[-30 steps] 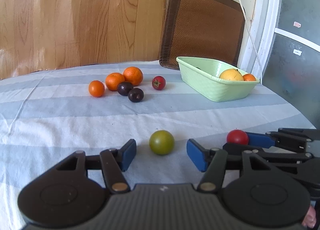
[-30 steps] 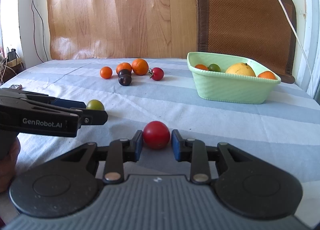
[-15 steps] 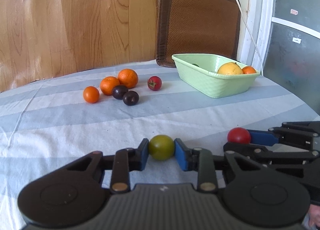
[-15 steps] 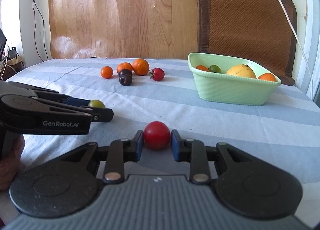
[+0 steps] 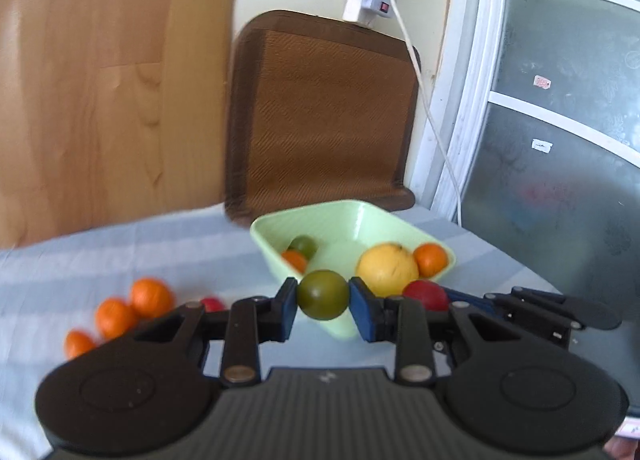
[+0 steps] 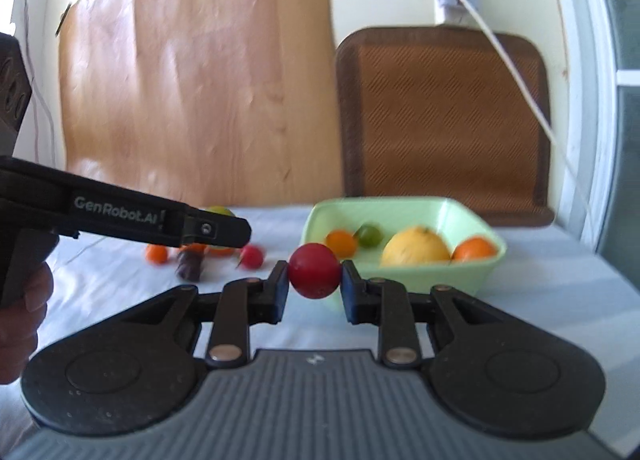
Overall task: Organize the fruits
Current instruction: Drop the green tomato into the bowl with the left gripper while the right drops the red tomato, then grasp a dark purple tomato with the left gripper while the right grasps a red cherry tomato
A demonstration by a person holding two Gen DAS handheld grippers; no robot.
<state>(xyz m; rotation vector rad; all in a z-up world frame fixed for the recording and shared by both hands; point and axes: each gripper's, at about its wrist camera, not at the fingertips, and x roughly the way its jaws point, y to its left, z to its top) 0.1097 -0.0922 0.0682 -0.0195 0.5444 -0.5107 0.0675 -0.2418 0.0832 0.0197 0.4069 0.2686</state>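
Observation:
My left gripper is shut on a green tomato and holds it in the air, in front of the light green basket. My right gripper is shut on a red tomato, also lifted, in front of the same basket. The basket holds a yellow citrus, small oranges and a green fruit. The right gripper with its red tomato shows at the right of the left wrist view. The left gripper's arm crosses the left of the right wrist view.
Loose oranges, a small red tomato and a dark plum lie on the striped tablecloth left of the basket. A brown chair back stands behind the table. A white cable hangs from a wall socket.
Both grippers have lifted off the table with their fruits and moved toward the basket. One second ago the left gripper was open around the green tomato; it has since shut on it.

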